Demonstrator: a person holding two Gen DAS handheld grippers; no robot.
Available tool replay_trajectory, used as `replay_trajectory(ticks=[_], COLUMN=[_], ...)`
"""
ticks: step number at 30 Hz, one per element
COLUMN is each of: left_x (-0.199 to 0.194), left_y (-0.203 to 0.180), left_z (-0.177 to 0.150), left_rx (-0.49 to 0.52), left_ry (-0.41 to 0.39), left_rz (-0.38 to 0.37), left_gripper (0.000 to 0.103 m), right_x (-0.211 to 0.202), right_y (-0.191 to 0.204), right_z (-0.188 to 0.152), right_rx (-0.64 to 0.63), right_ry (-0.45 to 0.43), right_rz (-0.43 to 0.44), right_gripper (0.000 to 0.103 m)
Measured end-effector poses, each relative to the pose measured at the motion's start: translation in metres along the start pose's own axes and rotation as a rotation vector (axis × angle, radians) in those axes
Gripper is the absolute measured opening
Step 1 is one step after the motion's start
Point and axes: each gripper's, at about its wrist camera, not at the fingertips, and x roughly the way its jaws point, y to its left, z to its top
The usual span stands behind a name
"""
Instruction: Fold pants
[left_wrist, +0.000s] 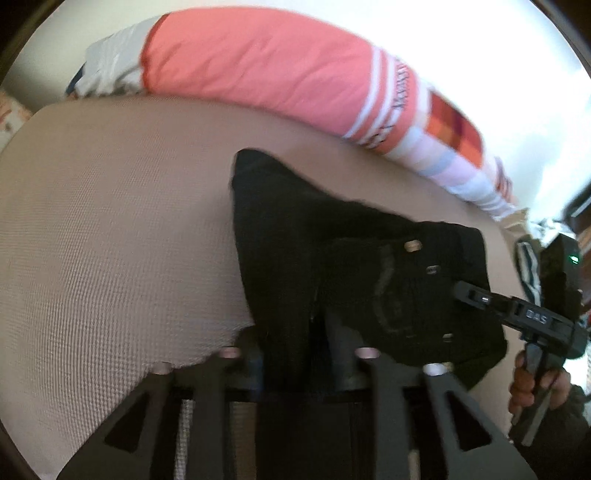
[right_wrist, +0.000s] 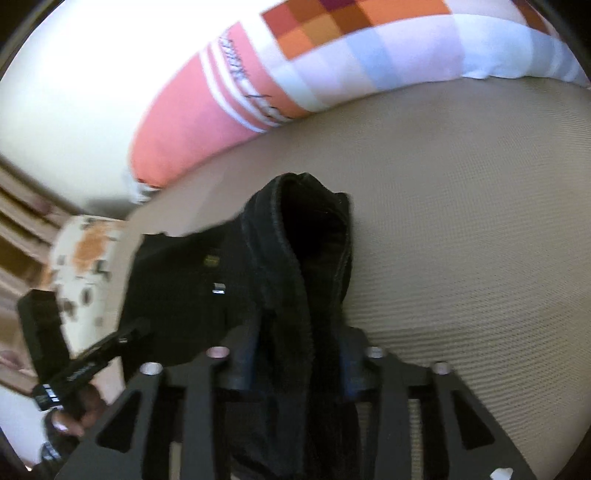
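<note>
Black pants hang bunched over a beige textured bed surface. My left gripper is shut on a fold of the pants at the lower middle of the left wrist view. My right gripper is shut on another thick fold of the pants, which rises in front of it. The right gripper also shows at the right of the left wrist view, reaching onto the waist area with its buttons. The left gripper shows at the lower left of the right wrist view, in a hand.
A long coral pillow with white stripes and a checked end lies along the far side of the bed; it also shows in the right wrist view. A white patterned cushion sits at the left. Dark furniture stands at the far right.
</note>
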Motion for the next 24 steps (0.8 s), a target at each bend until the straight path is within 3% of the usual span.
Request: replay_trajectory(ticks=[6, 13, 18, 24], left_x=[0.002, -0.029, -0.060, -0.089], left_y=[0.001, -0.020, -0.036, -0.058], left_z=[-0.019, -0.051, -0.083, -0.115], left_rx=[0.009, 0.065, 0.078, 0.083], left_ry=[-0.019, -0.069, -0.101, -0.130], left_rz=[0.064, 0.264, 0.310, 0.332], left_gripper=[0.058, 0.063, 0.072, 0.072], right_x=[-0.009, -0.053, -0.082, -0.107], right_y=[0.001, 0.020, 0.040, 0.062], right_z=[-0.013, -0.046, -0.079, -0.125], right_rx=[-0.049, -0.154, -0.242, -0.289], right_ry=[0.004, -0.071, -0.130, -0.160], right_rz=[-0.071, -0.156, -0.225, -0.276], right_gripper=[0.052, 0.059, 0.068, 0.075])
